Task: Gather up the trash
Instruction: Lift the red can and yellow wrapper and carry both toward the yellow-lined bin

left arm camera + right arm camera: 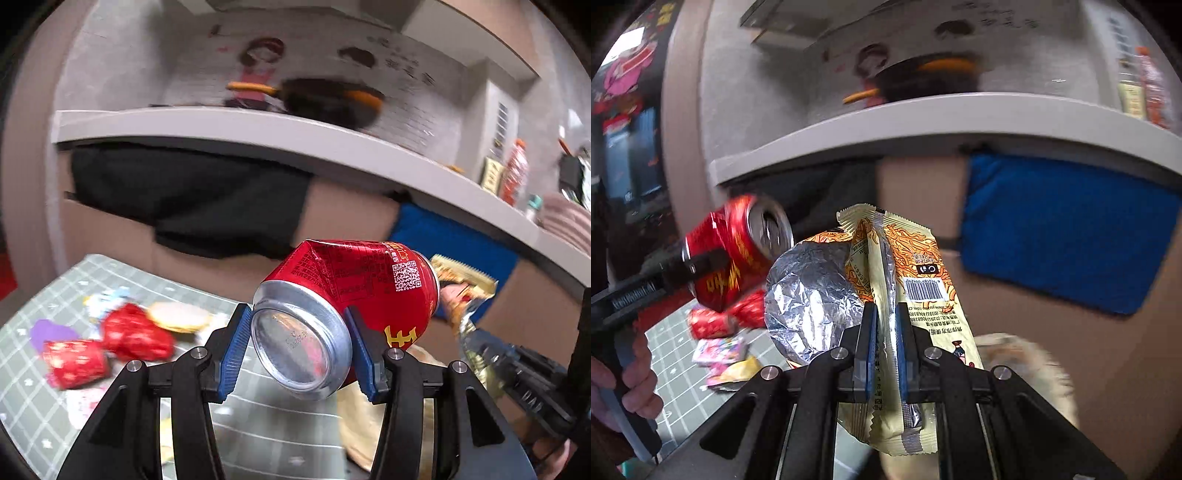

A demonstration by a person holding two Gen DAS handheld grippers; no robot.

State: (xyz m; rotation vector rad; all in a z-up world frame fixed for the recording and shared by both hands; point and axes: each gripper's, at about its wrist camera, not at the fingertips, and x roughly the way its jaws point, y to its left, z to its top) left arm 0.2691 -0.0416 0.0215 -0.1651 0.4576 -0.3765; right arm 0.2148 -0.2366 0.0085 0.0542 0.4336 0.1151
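The left gripper (299,343) clamps a dented red aluminium can (347,295); at its three o'clock, the right gripper (885,343) pinches a yellow foil-lined noodle wrapper (886,280).

My left gripper (299,343) has ribbed blue pads, matt, on black plastic arms with bright metal pins. Between them sits a dented can (343,295): glossy red printed wall, bare brushed-metal rim and base. My right gripper (885,343) pinches a snack wrapper (908,280): thin glossy yellow film, its torn side showing crinkled silver foil. Below lies a matt grey-green gridded mat (48,373). Shiny red wrappers (136,332) rest on it.
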